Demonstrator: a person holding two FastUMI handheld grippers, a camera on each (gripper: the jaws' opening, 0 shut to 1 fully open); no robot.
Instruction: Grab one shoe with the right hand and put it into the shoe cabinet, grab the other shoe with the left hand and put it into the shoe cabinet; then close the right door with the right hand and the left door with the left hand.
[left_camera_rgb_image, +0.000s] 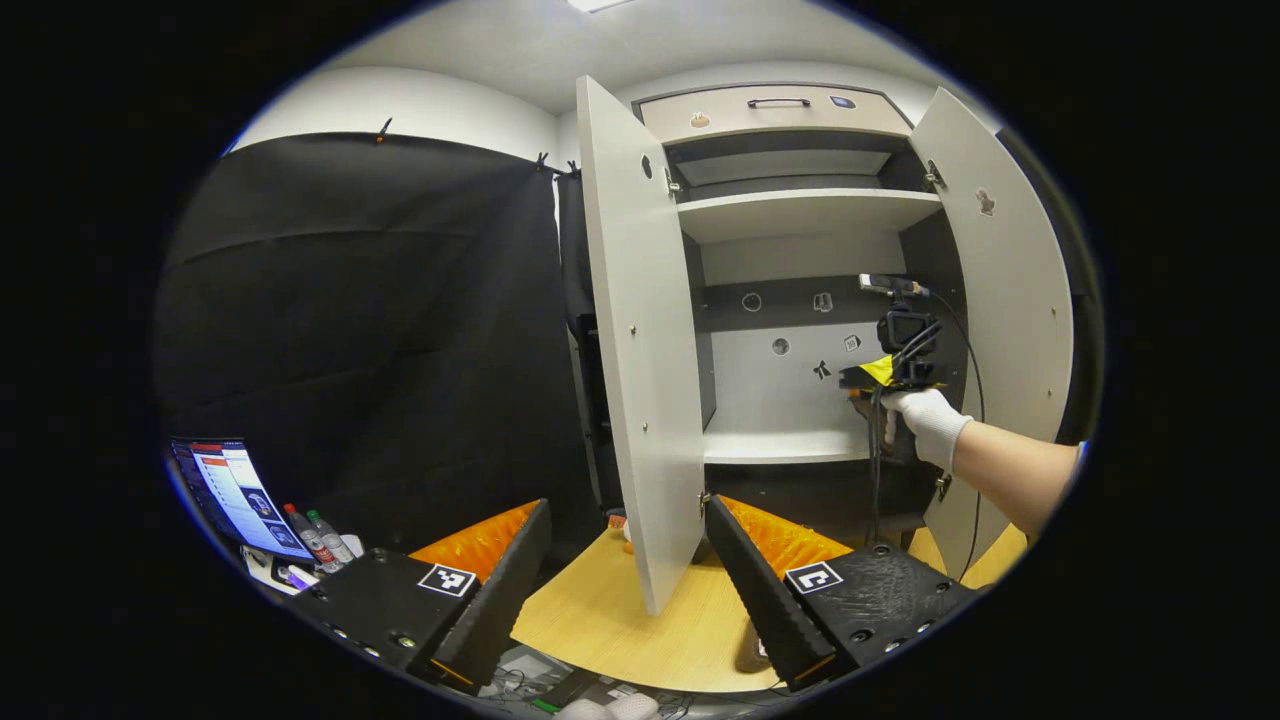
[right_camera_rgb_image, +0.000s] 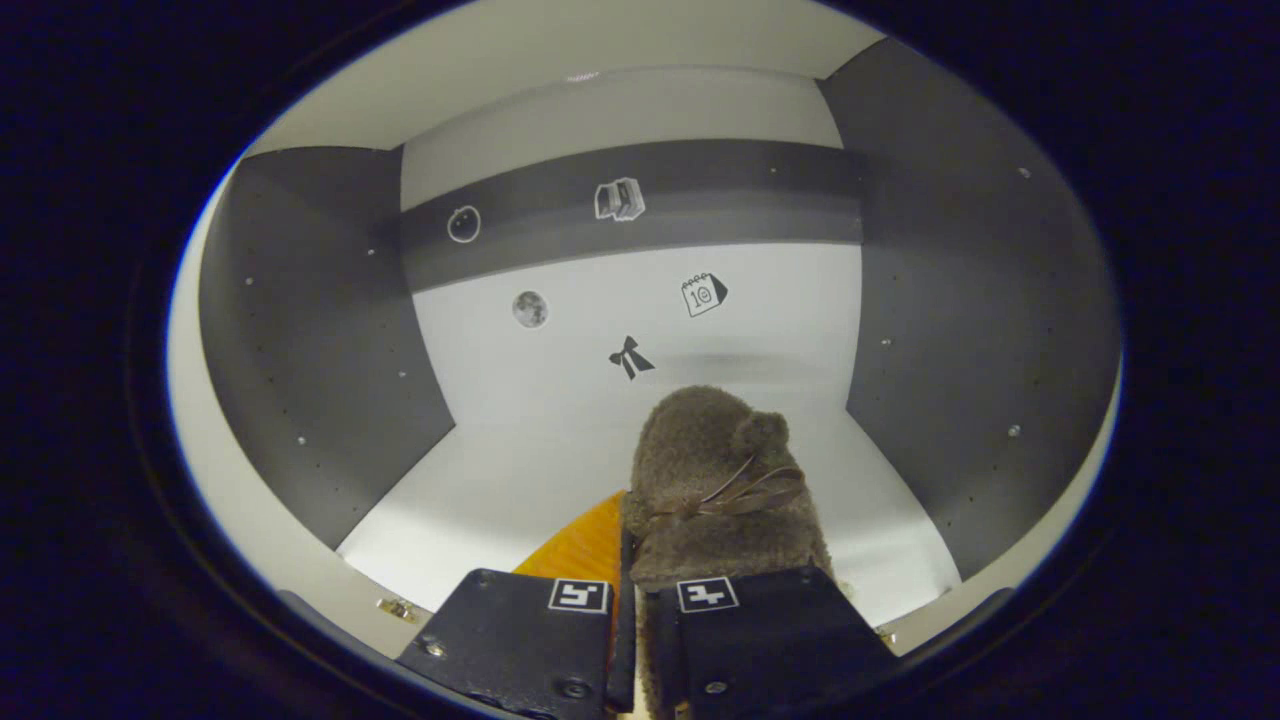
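A brown fuzzy shoe (right_camera_rgb_image: 715, 470) with a thin bow is clamped in my right gripper (right_camera_rgb_image: 625, 560), toe pointing into the shoe cabinet and just above its pale shelf (right_camera_rgb_image: 500, 480). In the left gripper view, a gloved hand (left_camera_rgb_image: 930, 420) holds that right gripper (left_camera_rgb_image: 862, 378) inside the cabinet, over the middle shelf (left_camera_rgb_image: 780, 445). Both doors stand open: the left door (left_camera_rgb_image: 625, 330) swung toward me, the right door (left_camera_rgb_image: 1000, 300) at the far side. My left gripper (left_camera_rgb_image: 628, 505) is open and holds nothing, low in front of the left door over the wooden table (left_camera_rgb_image: 620, 620).
Above the shelf space is a drawer (left_camera_rgb_image: 775, 105) and an upper shelf (left_camera_rgb_image: 800, 205). A black cloth wall (left_camera_rgb_image: 370, 330) hangs on the left. A laptop (left_camera_rgb_image: 235, 495) and two bottles (left_camera_rgb_image: 315, 535) sit at the lower left. Small stickers dot the cabinet's back panel (right_camera_rgb_image: 640, 300).
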